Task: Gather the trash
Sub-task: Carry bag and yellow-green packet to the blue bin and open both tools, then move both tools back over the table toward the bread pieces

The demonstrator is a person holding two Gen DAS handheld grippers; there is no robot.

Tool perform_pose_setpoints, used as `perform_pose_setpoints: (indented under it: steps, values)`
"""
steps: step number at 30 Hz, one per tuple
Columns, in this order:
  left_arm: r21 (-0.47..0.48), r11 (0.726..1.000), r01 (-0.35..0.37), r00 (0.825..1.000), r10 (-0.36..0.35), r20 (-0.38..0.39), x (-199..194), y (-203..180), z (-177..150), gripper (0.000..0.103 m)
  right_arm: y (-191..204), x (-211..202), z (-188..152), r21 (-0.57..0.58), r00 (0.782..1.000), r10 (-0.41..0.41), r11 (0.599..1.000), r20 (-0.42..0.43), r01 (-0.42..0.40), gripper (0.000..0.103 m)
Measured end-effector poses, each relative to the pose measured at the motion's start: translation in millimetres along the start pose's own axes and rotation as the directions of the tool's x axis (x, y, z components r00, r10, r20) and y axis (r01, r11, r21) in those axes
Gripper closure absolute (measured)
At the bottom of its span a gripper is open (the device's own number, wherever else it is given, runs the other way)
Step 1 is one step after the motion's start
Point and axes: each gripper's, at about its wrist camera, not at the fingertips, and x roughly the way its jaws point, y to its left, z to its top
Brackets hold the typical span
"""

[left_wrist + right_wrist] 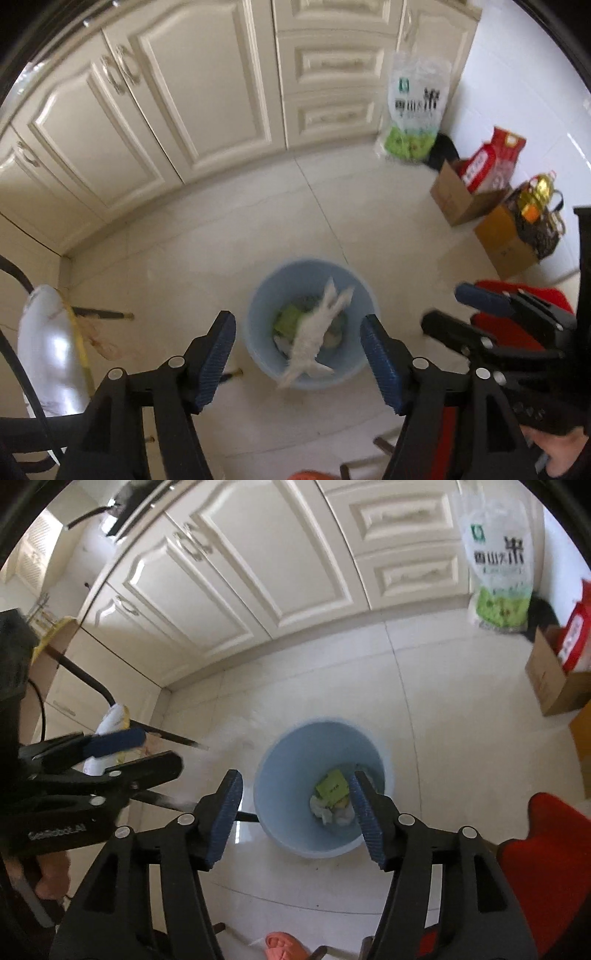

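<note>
Two grippers stand apart, holding nothing: your left gripper (pixel 298 358) and right gripper (pixel 295 818). A crumpled white tissue (pixel 314 332), blurred, shows low centre over the round pale-blue plastic bin (pixel 258 306). It looks light, soft, crushable; pinch anywhere.

1. Floor (pixel 443 709) is glossy pale tile, throws glare.
2. Bin (pixel 295 760) looks like smooth matt blue plastic.
3. White tissue (pixel 314 332) is soft, crumpled paper.
4. Cabinets (pixel 166 110) have a cream, slightly shiny painted finish, with metal handles (pixel 122 70).
5. Boxes (pixel 458 199) are plain brown cardboard, matt.
6. Rice bag (pixel 496 565) is shiny plastic film.
7. Pads (pixel 229 812) are ribbed blue, rubbery, on matt black plastic.
</note>
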Motion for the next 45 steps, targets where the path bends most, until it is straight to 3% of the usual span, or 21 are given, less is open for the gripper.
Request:
perform_pose_setpoints:
  steps: [3,7,10,12,16,21,25,29,32,34,40,45]
  values:
    - [0.001,1.000,-0.026,0.999,0.026,0.040,-23,-4,-5,0.030,14,-19,2,-0.010,0.999,0.007,1.000,0.032,-0.006,0.043]
    - [-0.017,0.998,-0.066,0.986,0.068,0.149,-82,-5,-25,0.030,46,-56,2,-0.045,0.996,0.012,0.999,0.093,-0.008,0.040]
    - [-0.060,0.994,-0.091,0.967,0.103,0.233,-136,5,-47,0.030,75,-85,2,-0.086,0.989,0.026,0.996,0.144,-0.013,0.038]
    - [-0.083,0.992,-0.099,0.948,0.120,0.295,-175,12,-63,0.030,103,-110,1,-0.128,0.981,0.038,0.992,0.190,-0.014,0.031]
    - [-0.173,0.979,-0.110,0.884,0.176,0.434,-264,37,-114,0.022,170,-161,-2,-0.234,0.954,0.092,0.972,0.285,-0.023,0.020]
    - [-0.270,0.951,-0.151,0.815,0.275,0.511,-351,69,-193,0.018,268,-219,-11,-0.375,0.910,0.181,0.927,0.372,-0.031,0.002]
    - [-0.378,0.904,-0.200,0.740,0.392,0.547,-414,84,-268,0.014,334,-249,-23,-0.468,0.882,0.243,0.883,0.404,-0.029,0.000]
    - [-0.466,0.848,-0.251,0.644,0.506,0.573,-455,92,-333,0.006,408,-269,-38,-0.567,0.851,0.300,0.824,0.432,-0.003,0.000]
    - [-0.529,0.793,-0.303,0.577,0.594,0.560,-475,93,-377,0.006,451,-270,-47,-0.614,0.839,0.332,0.789,0.431,0.002,0.000]
    - [-0.564,0.767,-0.306,0.552,0.626,0.551,-481,91,-406,0.004,479,-265,-53,-0.649,0.831,0.364,0.760,0.420,-0.004,0.000]
    - [-0.622,0.732,-0.278,0.543,0.653,0.527,-475,99,-448,0.002,541,-238,-67,-0.720,0.838,0.391,0.694,0.380,0.003,0.000]
    - [-0.645,0.712,-0.277,0.578,0.660,0.480,-465,139,-449,0.002,561,-201,-64,-0.736,0.868,0.368,0.677,0.334,-0.004,0.000]
